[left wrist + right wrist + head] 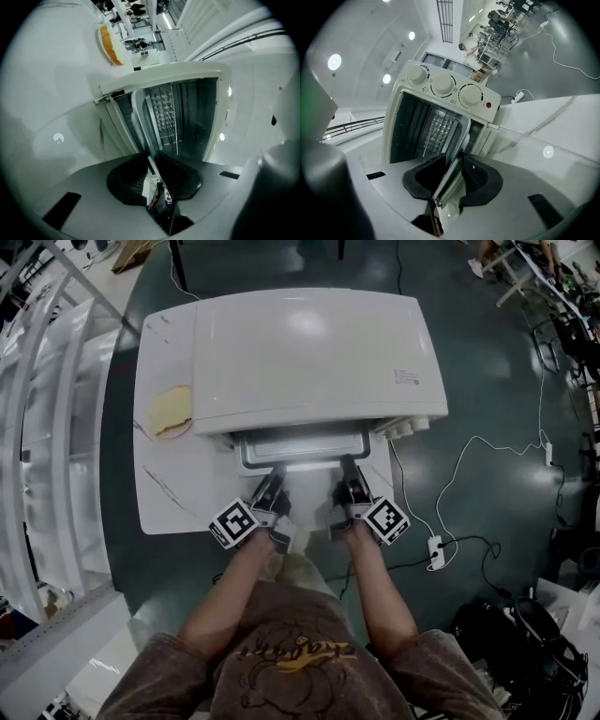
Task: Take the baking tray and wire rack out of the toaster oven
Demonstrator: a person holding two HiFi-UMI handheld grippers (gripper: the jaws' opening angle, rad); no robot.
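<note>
Brown shirt (291,652) and two bare forearms fill the bottom of the head view, reaching toward a white toaster oven (309,352) that stands on a white table (178,493). The left tool (274,476) and the right tool (345,470) sit side by side at the oven's open front, each clenched on the front rim of the baking tray (300,448). The tray juts partway out of the opening, and in both gripper views its thin edge runs between the black pads. The wire rack (438,126) is inside the dark cavity, beyond the tray. Three round knobs (443,85) line the oven's control side. A yellowish slice of bread (172,409) lies on the table just beside the oven's left wall.
</note>
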